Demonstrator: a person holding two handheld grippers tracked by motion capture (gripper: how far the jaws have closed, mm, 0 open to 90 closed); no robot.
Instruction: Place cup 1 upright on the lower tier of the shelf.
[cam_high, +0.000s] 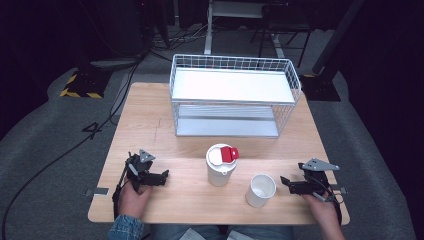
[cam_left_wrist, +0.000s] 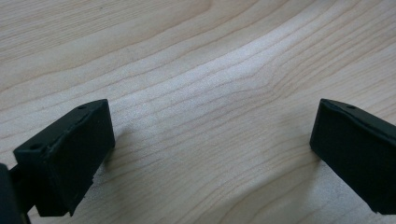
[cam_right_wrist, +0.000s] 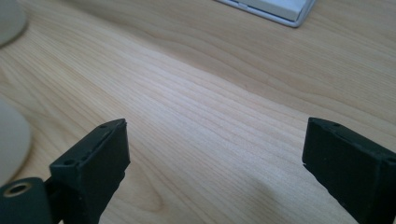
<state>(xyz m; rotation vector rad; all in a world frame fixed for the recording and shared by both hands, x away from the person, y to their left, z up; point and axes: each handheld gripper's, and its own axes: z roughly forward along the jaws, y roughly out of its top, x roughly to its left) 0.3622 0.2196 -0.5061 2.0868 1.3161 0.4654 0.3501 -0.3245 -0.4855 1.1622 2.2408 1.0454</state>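
Left claw (cam_high: 165, 174) and right claw (cam_high: 283, 180), both spread wide and empty, rest low on the pale wood-grain counter (cam_high: 150, 125); between them a white cylindrical tumbler (cam_high: 220, 167) with red flip-lid, a white open cup (cam_high: 261, 190) nearer the right claw, wire basket (cam_high: 232, 95) beyond.

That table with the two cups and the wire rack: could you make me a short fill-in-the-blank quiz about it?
1. The tall white cup has a lid with a ____ flap.
2. The small cup has no ____.
3. Behind both cups stands a white wire ____.
4. Both grippers' fingers are spread ____.

Missing words: red; lid; rack; open
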